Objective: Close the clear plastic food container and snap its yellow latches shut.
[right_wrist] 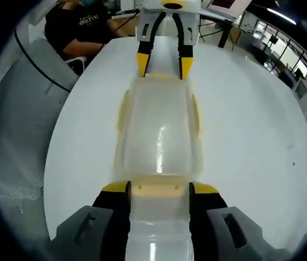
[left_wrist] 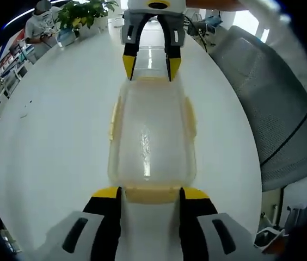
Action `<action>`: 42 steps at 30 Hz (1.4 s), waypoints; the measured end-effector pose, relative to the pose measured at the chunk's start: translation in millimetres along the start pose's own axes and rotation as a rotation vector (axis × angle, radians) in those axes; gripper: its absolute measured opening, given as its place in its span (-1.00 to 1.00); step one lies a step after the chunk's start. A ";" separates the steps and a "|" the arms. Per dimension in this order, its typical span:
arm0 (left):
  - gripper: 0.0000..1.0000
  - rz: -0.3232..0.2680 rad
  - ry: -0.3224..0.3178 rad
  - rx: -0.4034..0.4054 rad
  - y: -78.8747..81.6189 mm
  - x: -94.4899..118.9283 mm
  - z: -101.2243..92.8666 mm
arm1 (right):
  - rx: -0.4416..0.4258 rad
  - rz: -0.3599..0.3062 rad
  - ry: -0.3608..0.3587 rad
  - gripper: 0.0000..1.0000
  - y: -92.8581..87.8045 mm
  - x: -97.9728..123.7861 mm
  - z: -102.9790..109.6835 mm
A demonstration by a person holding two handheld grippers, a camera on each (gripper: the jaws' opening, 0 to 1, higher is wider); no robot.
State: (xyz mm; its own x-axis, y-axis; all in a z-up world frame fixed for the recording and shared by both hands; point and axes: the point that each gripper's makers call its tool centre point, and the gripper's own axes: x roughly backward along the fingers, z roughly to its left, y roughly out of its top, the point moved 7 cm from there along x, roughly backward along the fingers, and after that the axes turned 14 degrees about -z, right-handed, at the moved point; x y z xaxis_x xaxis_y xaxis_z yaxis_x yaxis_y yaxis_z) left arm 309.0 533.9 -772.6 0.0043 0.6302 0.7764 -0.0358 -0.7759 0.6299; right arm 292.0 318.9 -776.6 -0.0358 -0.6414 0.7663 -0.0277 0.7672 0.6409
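A clear plastic container (left_wrist: 151, 136) with its lid on lies lengthwise on the white table (left_wrist: 50, 141). Pale yellow latches (left_wrist: 112, 117) run along its long sides. My left gripper (left_wrist: 151, 193) is open, its yellow-tipped jaws on either side of the near end latch (left_wrist: 151, 196). At the far end my right gripper (left_wrist: 151, 68) faces me, jaws apart over the other end latch. In the right gripper view the same container (right_wrist: 159, 136) stretches away from my open right gripper (right_wrist: 160, 188), which straddles its end latch (right_wrist: 159, 190), with the left gripper (right_wrist: 163, 64) opposite.
A grey mesh office chair (left_wrist: 273, 109) stands close to the table edge, also seen as the chair (right_wrist: 17, 125). A potted plant (left_wrist: 83, 13) and a seated person (left_wrist: 39, 24) are at the far end. Another person in a black shirt (right_wrist: 83, 30) sits beyond.
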 end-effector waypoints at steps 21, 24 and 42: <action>-0.34 -0.010 0.012 0.022 0.7 -1.4 -3.1 | -0.003 0.017 -0.015 -0.30 -0.1 -1.8 -1.2; -0.34 -0.019 0.009 0.024 0.2 -0.9 -2.9 | -0.009 0.016 -0.016 -0.30 -0.3 -1.6 -1.2; -0.35 -0.054 0.011 0.016 -1.2 0.9 -4.5 | -0.023 0.025 -0.011 -0.30 -1.1 -1.7 0.2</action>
State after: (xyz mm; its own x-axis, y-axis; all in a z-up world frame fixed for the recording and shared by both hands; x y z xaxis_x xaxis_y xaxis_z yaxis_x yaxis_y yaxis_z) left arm 304.6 535.6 -772.8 -0.0056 0.6713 0.7412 -0.0201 -0.7411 0.6711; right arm 291.8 319.2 -778.7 -0.0476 -0.6219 0.7816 -0.0038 0.7826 0.6225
